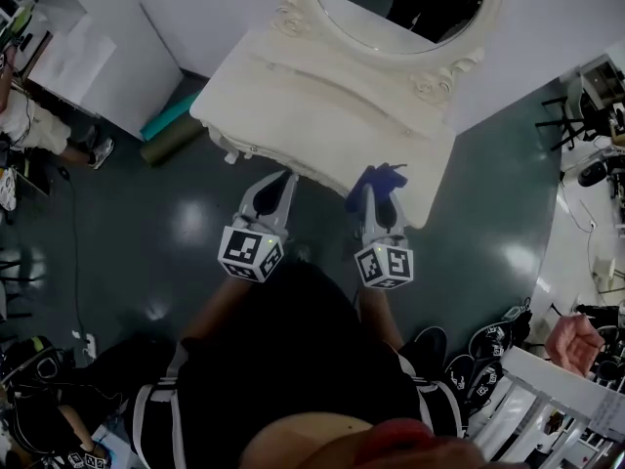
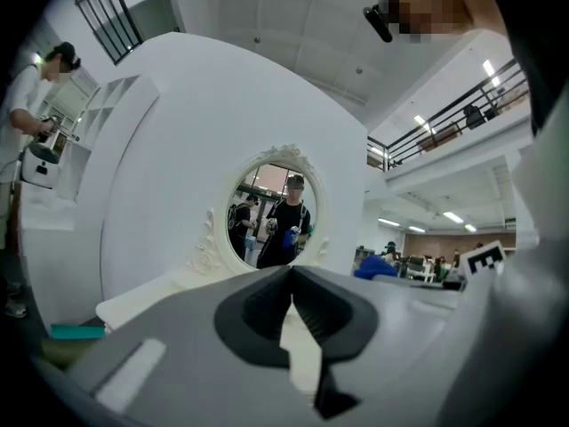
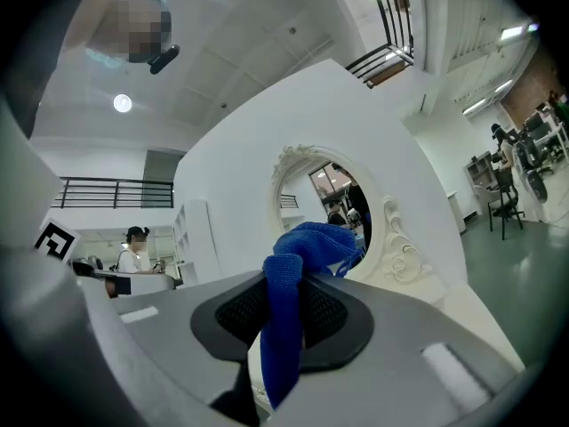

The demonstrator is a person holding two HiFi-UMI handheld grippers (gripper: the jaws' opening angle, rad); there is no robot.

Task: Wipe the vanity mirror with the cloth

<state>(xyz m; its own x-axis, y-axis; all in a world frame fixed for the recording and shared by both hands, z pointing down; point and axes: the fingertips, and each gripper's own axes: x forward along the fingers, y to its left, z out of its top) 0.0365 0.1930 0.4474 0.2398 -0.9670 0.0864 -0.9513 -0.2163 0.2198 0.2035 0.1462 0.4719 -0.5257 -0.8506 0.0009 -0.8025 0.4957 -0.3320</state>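
Observation:
An oval vanity mirror (image 1: 400, 3) in a carved cream frame stands at the back of a cream vanity table (image 1: 322, 115). My right gripper (image 1: 379, 186) is shut on a blue cloth (image 3: 298, 265), held over the table's front edge, short of the mirror (image 3: 333, 207). The cloth (image 1: 381, 177) bunches above the jaws and hangs below them. My left gripper (image 1: 276, 186) sits beside it to the left, shut with nothing in it, pointing at the mirror (image 2: 271, 212).
A teal roll (image 1: 171, 115) lies on the dark floor left of the table. White shelving (image 1: 88, 57) stands at the far left with a person (image 1: 29, 125) by it. A white rack (image 1: 547, 408) and another person's hand (image 1: 571, 340) are at the lower right.

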